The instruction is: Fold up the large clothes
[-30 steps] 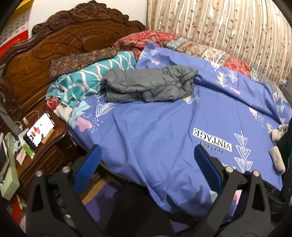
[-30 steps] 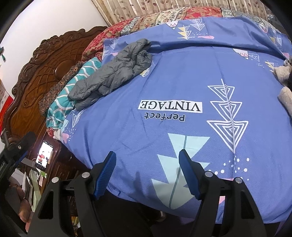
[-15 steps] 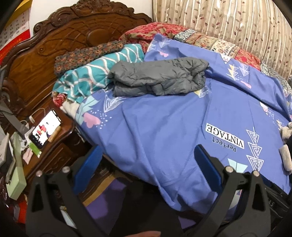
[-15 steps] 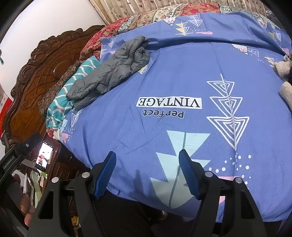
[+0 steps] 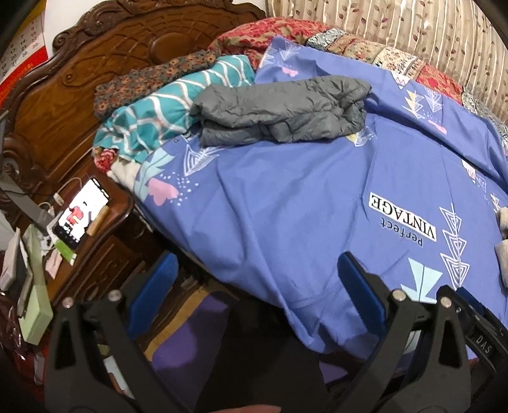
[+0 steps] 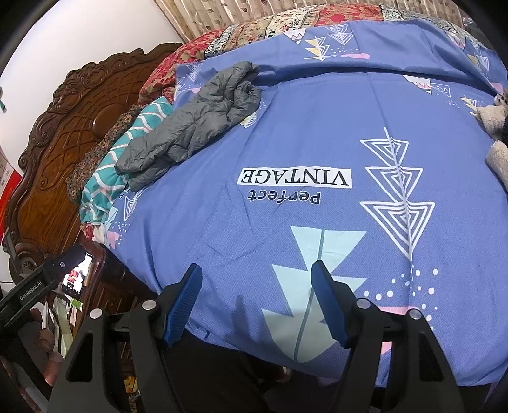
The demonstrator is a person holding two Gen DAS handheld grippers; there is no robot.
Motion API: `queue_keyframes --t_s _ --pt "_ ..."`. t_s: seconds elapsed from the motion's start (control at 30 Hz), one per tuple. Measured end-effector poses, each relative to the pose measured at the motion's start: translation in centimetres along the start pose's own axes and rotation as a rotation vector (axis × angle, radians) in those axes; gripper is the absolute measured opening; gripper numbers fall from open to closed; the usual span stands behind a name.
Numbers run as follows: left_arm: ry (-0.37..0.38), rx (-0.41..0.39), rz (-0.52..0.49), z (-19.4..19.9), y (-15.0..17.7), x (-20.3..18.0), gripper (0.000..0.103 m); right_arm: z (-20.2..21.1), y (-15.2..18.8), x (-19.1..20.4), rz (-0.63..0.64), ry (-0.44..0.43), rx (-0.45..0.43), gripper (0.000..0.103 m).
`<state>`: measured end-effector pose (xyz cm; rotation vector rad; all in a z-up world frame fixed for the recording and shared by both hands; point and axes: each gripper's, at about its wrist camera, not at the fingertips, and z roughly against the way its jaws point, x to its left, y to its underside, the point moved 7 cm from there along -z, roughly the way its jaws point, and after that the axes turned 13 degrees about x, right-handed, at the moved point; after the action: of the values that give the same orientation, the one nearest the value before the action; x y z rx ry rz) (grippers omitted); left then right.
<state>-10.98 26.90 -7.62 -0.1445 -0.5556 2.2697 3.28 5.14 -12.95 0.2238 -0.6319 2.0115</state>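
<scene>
My left gripper (image 5: 254,276) sits low in its frame with its blue-padded jaws spread wide and nothing between them; one pad hangs over the dark gap beside the bed, the other over the near edge of the blue bedsheet (image 5: 285,206). My right gripper (image 6: 257,286) is likewise released, its fingers parted above the sheet's pale teal triangle print, gripping nothing. The grey jacket (image 5: 279,111) lies folded into a crumpled bundle in the upper middle of the left view, well apart from both grippers, resting on the sheet with its left end touching the teal wavy-striped cloth (image 5: 165,117). In the right view the same jacket (image 6: 190,124) stretches diagonally in the upper left, again far from my fingers. Behind the teal cloth lies a dark floral fabric (image 5: 149,82), and beyond that rises the carved wooden headboard (image 5: 79,73) at the upper left. A red patterned quilt (image 5: 279,28) runs along the top, against the striped curtain (image 5: 412,28). The sheet bears the words "Perfect VINTAGE" (image 6: 293,178), upside down to me, in the middle of the right view. At the lower left of the left view a lit phone (image 5: 82,213) rests on the wooden nightstand (image 5: 114,228). A fuzzy beige item (image 6: 498,155) lies at the right edge; I cannot tell what it is.
</scene>
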Motion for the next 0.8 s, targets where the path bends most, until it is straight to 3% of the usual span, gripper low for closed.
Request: queue_keyframes --t_s 0.8 --pt "-0.005 0.009 -0.024 -0.34 0.32 -0.70 0.097 0.29 -0.02 0.11 0.010 0.001 -0.003 0.089"
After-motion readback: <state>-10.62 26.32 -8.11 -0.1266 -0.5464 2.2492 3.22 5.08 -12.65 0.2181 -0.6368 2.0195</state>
